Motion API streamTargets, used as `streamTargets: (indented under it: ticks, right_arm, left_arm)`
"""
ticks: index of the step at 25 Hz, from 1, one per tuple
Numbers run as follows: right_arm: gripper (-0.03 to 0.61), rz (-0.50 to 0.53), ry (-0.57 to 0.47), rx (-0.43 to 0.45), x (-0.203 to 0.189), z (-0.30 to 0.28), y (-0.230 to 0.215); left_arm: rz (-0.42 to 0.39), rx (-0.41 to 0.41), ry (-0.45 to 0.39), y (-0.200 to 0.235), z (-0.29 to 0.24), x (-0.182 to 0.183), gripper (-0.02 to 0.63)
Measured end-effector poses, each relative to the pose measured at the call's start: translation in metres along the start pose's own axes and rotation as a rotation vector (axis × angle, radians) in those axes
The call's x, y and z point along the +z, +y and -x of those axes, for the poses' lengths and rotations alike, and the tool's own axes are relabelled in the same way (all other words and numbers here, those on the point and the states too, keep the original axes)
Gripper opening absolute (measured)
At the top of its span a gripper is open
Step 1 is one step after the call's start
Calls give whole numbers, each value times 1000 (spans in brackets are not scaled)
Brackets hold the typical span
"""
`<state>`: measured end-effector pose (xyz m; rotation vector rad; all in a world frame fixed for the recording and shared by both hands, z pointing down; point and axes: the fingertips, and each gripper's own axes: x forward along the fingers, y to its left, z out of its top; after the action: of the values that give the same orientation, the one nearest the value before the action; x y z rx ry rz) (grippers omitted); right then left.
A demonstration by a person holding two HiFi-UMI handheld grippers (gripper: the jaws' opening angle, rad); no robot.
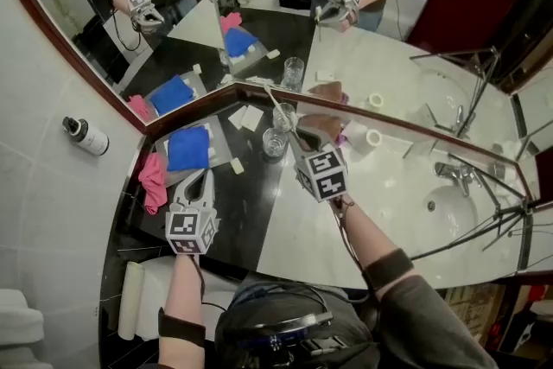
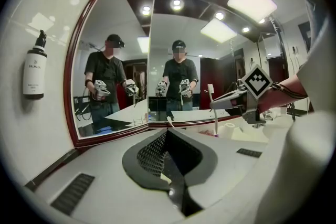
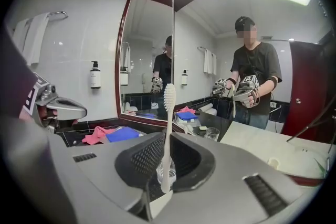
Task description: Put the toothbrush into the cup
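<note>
White toothbrush (image 3: pixel 167 136), slim, upright, brush head on top, clamped in right claw (image 3: pixel 166 160), left claw (image 2: pixel 169 155) closed, empty

My left gripper (image 2: pixel 168 134) has its jaws pressed together, empty, before a dark-red-framed mirror (image 2: pixel 71 76). At right, the right gripper (image 2: pixel 216 104) grips a white plastic toothbrush (image 2: pixel 211 91) upright.

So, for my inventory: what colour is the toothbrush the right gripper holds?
White toothbrush; clearest in right gripper view.
</note>
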<state>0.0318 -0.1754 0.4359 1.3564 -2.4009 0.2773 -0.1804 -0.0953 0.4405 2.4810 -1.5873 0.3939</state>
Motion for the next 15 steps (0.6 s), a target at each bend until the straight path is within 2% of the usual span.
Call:
streamTargets:
  ticks: [8, 15]
  right_arm:
    - [54, -17, 16, -20, -41, 80, -2]
    - [52, -25, 89, -5, -83, 103, -9]
  left_arm:
    - [-28, -42, 13, -26, 4, -2, 0]
    - [-31, -51, 32, -47, 4, -8, 0]
